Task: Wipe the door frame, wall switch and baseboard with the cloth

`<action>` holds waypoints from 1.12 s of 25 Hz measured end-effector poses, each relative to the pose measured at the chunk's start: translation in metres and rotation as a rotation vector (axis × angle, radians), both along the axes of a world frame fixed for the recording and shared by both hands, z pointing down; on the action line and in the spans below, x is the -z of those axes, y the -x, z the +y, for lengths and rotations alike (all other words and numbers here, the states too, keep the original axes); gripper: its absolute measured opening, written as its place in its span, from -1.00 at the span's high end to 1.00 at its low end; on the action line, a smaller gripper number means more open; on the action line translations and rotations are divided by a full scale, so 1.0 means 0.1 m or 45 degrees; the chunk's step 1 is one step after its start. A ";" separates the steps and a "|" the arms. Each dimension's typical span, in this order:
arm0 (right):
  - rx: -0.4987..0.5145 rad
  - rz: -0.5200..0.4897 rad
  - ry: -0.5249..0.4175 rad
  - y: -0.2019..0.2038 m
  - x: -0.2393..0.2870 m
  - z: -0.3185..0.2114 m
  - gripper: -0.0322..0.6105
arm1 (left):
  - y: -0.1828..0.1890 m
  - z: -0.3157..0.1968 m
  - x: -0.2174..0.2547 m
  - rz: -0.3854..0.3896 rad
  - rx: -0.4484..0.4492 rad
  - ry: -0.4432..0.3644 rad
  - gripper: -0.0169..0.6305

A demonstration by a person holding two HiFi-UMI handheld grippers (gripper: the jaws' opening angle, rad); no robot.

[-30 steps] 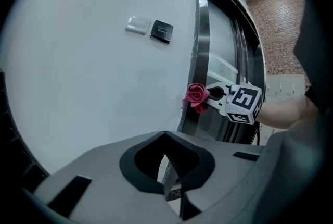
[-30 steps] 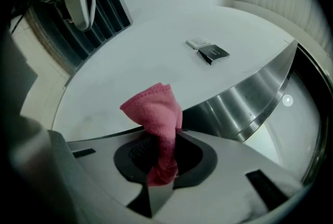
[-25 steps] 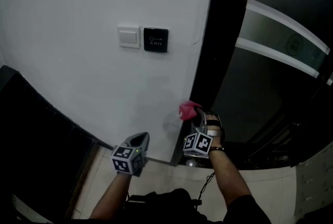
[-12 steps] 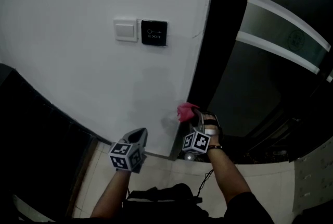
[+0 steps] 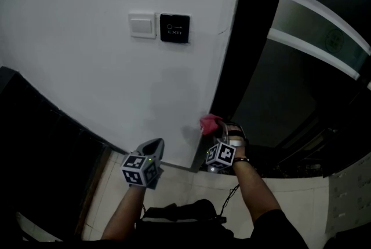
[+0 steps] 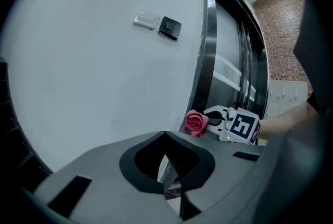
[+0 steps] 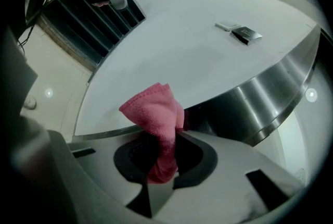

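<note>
My right gripper (image 5: pixel 218 130) is shut on a pink cloth (image 5: pixel 209 124), which bunches out past the jaws (image 7: pixel 156 113). The cloth touches the low corner where the white wall meets the dark metal door frame (image 5: pixel 243 51). A white wall switch (image 5: pixel 142 25) and a black exit button (image 5: pixel 174 28) sit higher on the wall. A thin baseboard strip (image 5: pixel 174 164) runs along the wall's foot. My left gripper (image 5: pixel 153 147) hangs left of the cloth near the wall, shut and holding nothing. In the left gripper view the cloth (image 6: pixel 196 122) shows beside the frame (image 6: pixel 205 61).
A dark slatted panel (image 5: pixel 40 143) stands to the left of the wall. A glass door with pale stripes (image 5: pixel 313 28) fills the right. Beige floor tiles (image 5: pixel 179 187) lie below, with a black bag and a cable (image 5: pixel 179 216) near the person's body.
The right gripper with the cloth has slid a little lower along the frame's corner, farther below the switch. The left gripper has dropped slightly too.
</note>
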State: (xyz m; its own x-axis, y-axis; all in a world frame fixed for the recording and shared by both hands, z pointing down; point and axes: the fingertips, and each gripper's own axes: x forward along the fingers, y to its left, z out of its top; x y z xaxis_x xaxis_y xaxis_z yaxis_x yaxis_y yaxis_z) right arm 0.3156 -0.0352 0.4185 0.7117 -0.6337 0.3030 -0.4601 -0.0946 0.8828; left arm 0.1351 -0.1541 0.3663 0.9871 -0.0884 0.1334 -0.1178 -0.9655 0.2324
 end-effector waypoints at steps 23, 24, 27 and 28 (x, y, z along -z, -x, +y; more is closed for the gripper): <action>-0.018 -0.091 0.168 0.00 -0.32 0.01 0.71 | 0.26 -0.06 0.18 0.034 0.022 -0.127 0.97; -0.026 -0.094 0.181 -0.01 -0.34 0.02 0.71 | 0.29 -0.06 0.19 0.038 0.018 -0.131 0.97; -0.066 -0.115 0.183 -0.05 -0.38 0.03 0.71 | 0.36 -0.10 0.22 0.049 0.013 -0.127 0.97; -0.082 -0.126 0.186 -0.06 -0.40 0.04 0.71 | 0.39 -0.12 0.22 0.050 0.013 -0.129 0.97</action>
State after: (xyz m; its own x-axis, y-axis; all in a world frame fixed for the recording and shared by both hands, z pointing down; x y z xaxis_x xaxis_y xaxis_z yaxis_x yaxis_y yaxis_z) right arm 0.3214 -0.0316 0.4583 0.7117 -0.5318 0.4590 -0.5424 -0.0008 0.8401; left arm 0.0959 -0.1663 0.3445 0.9903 -0.1099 0.0848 -0.1209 -0.9830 0.1384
